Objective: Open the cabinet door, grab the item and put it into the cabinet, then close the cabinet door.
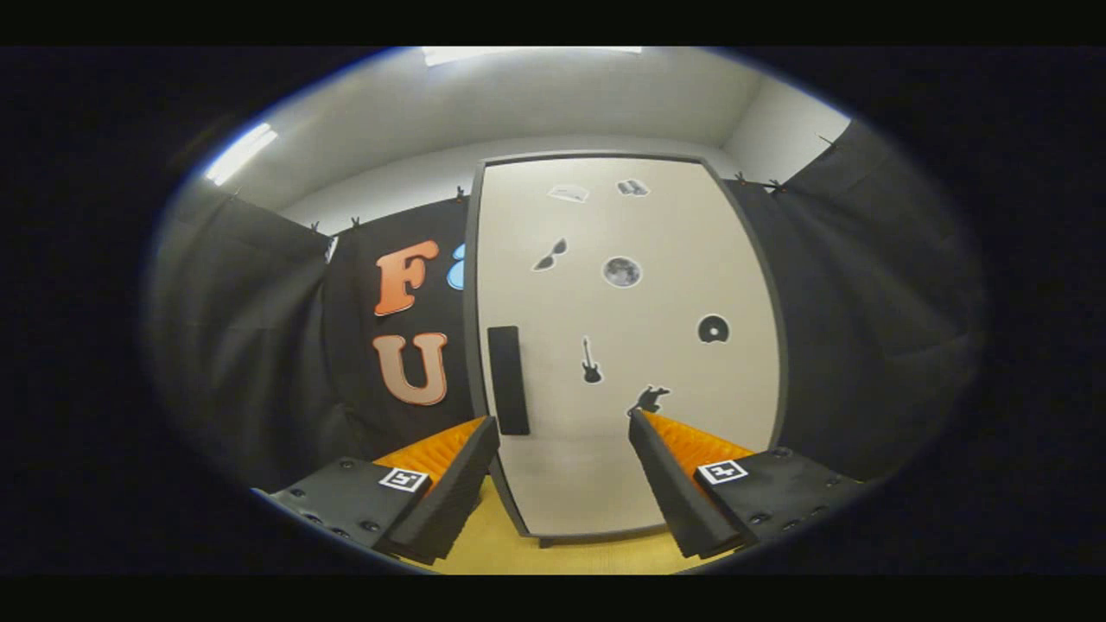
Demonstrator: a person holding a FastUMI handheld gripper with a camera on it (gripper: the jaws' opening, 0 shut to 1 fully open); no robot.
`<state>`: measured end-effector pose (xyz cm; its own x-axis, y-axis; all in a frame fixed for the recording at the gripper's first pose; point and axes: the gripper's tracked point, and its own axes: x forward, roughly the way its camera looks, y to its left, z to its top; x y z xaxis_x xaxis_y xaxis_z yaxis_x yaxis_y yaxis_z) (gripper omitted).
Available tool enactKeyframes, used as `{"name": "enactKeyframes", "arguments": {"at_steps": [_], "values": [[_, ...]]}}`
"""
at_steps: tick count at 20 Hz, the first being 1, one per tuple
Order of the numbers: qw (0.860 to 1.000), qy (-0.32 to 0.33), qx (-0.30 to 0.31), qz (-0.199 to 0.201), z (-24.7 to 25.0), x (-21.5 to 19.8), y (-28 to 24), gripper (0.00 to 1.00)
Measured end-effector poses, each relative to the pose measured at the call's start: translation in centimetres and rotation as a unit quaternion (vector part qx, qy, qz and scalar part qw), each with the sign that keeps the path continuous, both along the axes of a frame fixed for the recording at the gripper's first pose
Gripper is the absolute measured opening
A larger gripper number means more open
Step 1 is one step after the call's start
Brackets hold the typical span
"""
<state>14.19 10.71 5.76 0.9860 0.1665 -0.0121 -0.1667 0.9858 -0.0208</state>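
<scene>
The cabinet door [626, 345] is seen shut in the gripper view, standing upright on the yellow surface [510, 553] just beyond the fingers, with black booth cloth hung to either side of it. A dark vertical handle [508, 380] is fixed near the door's left edge, and small stickers are scattered over the pale panel. The gripper [562, 432] is held with its fingers spread wide apart and nothing between them; the handle lies just ahead of the left finger [458, 484], apparently not touched. The opening step is judged to be in hand, with nothing yet done. The item to be stored cannot be located from here. Next, the open fingers would need to be brought around the handle, closed on it, and the door swung outward.
</scene>
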Motion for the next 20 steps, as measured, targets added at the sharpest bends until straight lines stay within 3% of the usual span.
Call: {"name": "enactKeyframes", "arguments": {"at_steps": [4, 10, 13, 15, 16, 17, 20], "values": [[0.999, 0.017, -0.035, 0.000, -1.1, 6.0, 2.7, 0.98], [0.998, 0.059, -0.029, -0.021, -4.2, 10.0, 4.1, 0.96], [0.998, 0.041, -0.022, -0.041, -3.9, 10.0, 3.9, 0.77], [0.998, 0.046, -0.031, -0.040, -4.0, 10.0, 3.5, 0.76], [0.998, 0.055, -0.028, -0.026, -4.4, 10.5, 4.2, 0.70], [0.997, 0.064, -0.025, -0.017, -4.5, 9.8, 4.5, 0.51], [0.997, 0.078, -0.029, -0.009, -4.5, 9.6, 4.4, 0.41]]}}
